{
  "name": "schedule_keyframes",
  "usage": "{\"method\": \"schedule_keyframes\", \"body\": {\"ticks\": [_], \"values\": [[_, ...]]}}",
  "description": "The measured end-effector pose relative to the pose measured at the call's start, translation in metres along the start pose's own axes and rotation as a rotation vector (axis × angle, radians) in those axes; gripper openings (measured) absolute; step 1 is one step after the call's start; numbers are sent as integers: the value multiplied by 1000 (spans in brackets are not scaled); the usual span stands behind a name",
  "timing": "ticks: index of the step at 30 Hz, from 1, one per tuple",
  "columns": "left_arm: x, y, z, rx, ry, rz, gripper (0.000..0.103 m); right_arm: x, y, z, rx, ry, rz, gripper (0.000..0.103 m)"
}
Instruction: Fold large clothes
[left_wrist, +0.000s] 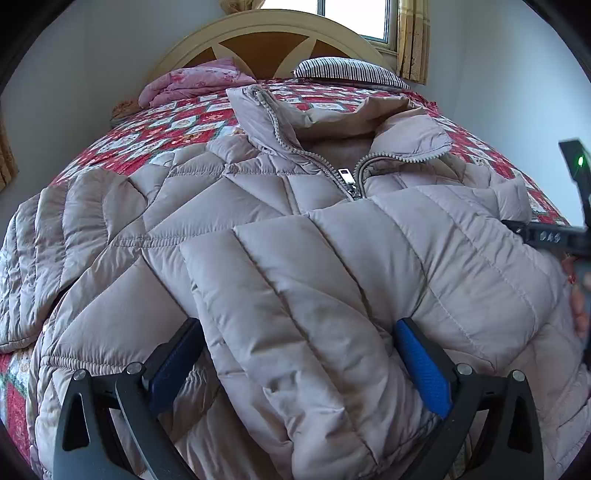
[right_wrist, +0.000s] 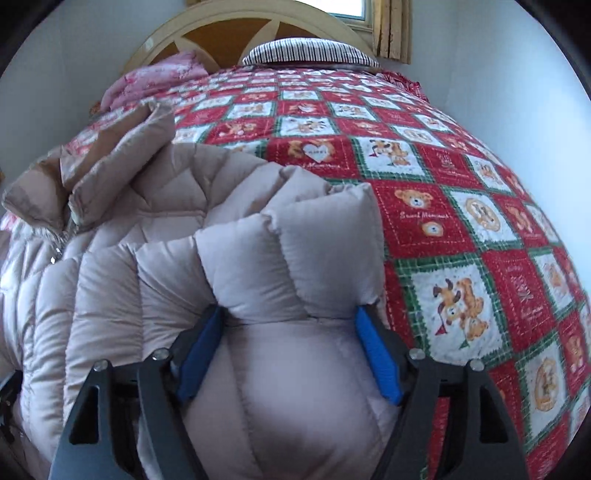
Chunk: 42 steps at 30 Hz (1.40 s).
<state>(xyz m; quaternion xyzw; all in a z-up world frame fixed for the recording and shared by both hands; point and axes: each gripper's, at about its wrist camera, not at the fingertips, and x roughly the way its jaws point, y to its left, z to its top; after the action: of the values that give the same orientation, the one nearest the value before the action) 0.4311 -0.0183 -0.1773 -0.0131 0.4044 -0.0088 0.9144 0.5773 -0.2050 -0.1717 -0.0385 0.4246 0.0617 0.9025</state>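
Left wrist view: the left gripper (left_wrist: 299, 354) has its blue-padded fingers (left_wrist: 424, 365) set wide on either side of a folded sleeve of the puffer jacket (left_wrist: 280, 229) — the pads seem to press the padding, though how firmly I cannot tell. The sleeve lies slanting across the jacket's chest. Beyond it the zip pull (left_wrist: 345, 177) sits below the open collar. The jacket is spread front-up on the bed, over a red patchwork quilt (left_wrist: 177, 122). A pink blanket (left_wrist: 195, 83) and a striped pillow (left_wrist: 347, 70) lie by the headboard (left_wrist: 258, 33). At the right edge the other gripper's black frame shows, with part of a hand.

In the right wrist view the right gripper (right_wrist: 288, 328) has its fingers (right_wrist: 376, 354) wide apart too, pinching a bulging fold of the jacket's quilted edge — the padding swells up between and past the pads. To the right the quilt lies bare.
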Motion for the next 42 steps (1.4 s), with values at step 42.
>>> {"method": "schedule_keyframes", "body": {"ticks": [42], "values": [[-95, 96, 6, -126, -56, -9, 102, -29, 87, -44, -59, -45, 119, 76]]}}
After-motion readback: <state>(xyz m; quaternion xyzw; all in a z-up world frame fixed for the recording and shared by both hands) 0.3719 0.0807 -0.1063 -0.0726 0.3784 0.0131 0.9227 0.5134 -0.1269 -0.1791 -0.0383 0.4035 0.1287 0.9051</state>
